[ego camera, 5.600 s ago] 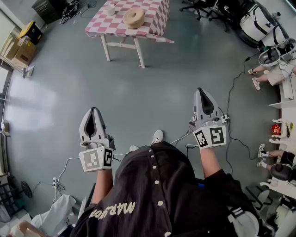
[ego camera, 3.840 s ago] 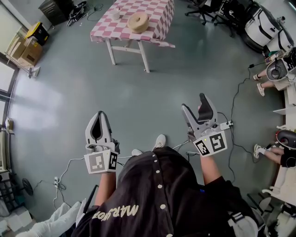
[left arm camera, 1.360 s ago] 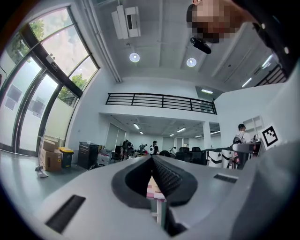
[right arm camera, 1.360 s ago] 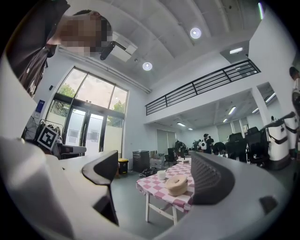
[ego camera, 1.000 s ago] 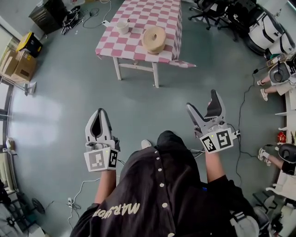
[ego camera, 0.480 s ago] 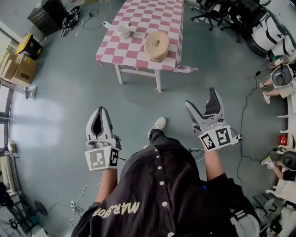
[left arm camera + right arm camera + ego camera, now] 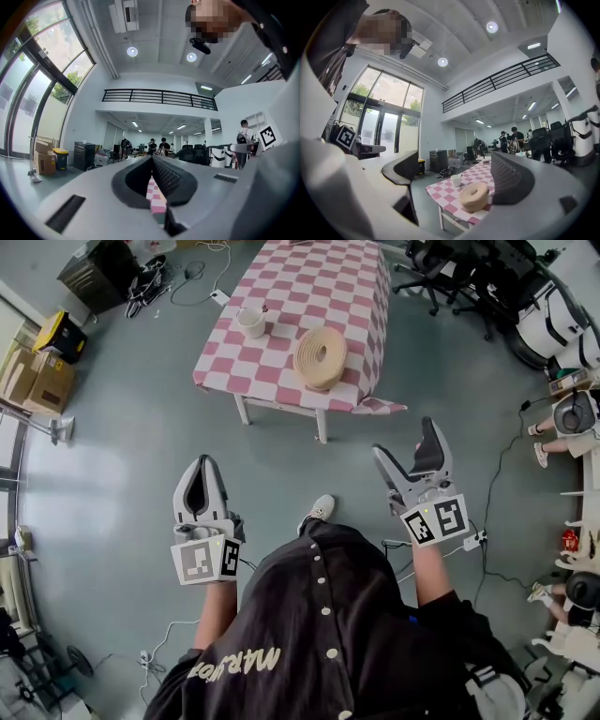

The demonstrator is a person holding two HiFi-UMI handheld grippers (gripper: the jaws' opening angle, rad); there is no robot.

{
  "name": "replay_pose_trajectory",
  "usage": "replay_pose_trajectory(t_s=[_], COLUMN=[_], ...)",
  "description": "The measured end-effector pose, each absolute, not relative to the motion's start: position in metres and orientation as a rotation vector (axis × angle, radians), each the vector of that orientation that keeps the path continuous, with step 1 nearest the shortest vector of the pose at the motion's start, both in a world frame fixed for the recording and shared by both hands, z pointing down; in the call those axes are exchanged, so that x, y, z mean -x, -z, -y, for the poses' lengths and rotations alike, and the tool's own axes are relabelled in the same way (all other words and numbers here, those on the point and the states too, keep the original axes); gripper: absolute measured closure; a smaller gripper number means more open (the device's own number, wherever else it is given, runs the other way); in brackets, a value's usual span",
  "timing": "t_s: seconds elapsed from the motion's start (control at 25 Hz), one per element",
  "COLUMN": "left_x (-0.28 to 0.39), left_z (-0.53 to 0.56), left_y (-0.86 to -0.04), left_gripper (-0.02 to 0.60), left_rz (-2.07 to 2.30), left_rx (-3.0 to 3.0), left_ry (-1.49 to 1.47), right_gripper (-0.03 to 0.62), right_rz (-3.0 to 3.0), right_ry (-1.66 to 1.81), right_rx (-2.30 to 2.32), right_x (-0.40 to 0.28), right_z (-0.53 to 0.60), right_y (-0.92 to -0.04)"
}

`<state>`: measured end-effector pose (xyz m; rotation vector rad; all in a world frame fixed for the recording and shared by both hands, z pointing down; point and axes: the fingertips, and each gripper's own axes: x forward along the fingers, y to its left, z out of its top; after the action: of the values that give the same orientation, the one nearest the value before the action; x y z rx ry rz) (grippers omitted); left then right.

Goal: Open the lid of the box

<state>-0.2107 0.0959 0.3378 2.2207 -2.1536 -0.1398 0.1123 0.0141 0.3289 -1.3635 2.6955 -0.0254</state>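
A round tan box [image 7: 320,357] with its lid on lies on a table with a pink-and-white checked cloth [image 7: 328,287], well ahead of both grippers. In the right gripper view the box [image 7: 474,197] sits near the table's [image 7: 440,190] front edge. My left gripper [image 7: 200,462] hangs over the floor at the left, jaws shut and empty; in its own view the left gripper [image 7: 152,159] shows only a strip of the checked cloth beyond the tips. My right gripper [image 7: 405,439] is open and empty, pointing at the table from the right; its [image 7: 454,164] jaws frame the box.
A white cup [image 7: 250,322] stands on the table left of the box, also seen as the cup [image 7: 456,180]. Office chairs [image 7: 459,263] crowd the far right. Cardboard boxes [image 7: 28,357] and a black cabinet [image 7: 98,263] line the left. Cables and a power strip [image 7: 473,540] lie on the floor.
The table and box have drawn nearer as the person walked toward them. The right gripper went from shut to open early on. The left gripper stayed shut.
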Motion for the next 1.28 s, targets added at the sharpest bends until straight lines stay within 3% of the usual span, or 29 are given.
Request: replay_pose_trajectory(t_s=[0.84, 1.28], left_x=[0.147, 0.159], left_z=[0.049, 0.067], left_y=[-0.335, -0.360], left_gripper=[0.571, 0.571], left_rz=[2.121, 2.121], left_rx=[-2.269, -2.184], left_ry=[0.131, 0.107], right_gripper=[0.126, 0.128], right_rz=[-2.689, -2.744], right_ry=[0.125, 0.146], right_rx=[1.347, 1.330], right_x=[-0.156, -0.144], right_z=[0.112, 0.144], right_y=[-0.352, -0.366])
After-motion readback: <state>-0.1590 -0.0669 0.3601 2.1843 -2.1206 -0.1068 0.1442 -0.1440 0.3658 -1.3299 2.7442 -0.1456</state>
